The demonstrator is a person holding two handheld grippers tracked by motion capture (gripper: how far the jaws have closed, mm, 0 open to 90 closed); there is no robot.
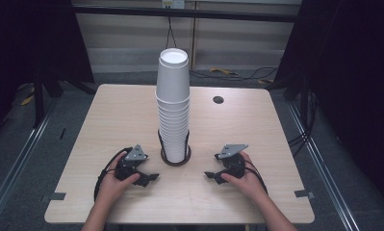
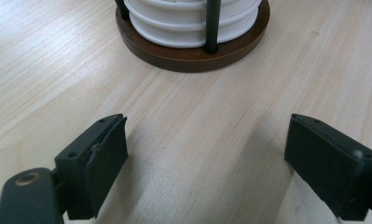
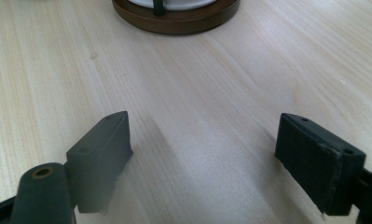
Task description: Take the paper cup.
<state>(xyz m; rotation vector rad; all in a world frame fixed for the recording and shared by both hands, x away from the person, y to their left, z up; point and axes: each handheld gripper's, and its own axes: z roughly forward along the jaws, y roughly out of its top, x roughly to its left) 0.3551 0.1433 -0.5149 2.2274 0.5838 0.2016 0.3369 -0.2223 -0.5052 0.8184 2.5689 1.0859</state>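
Between my two tongs stands the cup stack (image 1: 173, 106) — left gripper (image 1: 148, 178) and right gripper (image 1: 210, 176) both gape wide, empty; I approach its top cup slowly, squeezing lightly.

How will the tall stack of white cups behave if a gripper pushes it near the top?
The stack of white cups is tall and narrow, so it would probably lean or tip. The thin black posts of the round wooden holder guard only its bottom part. The cups look like light foam, so a hard squeeze may dent them.

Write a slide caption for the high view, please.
Two open grippers, left and right, rest beside a tall cup stack.
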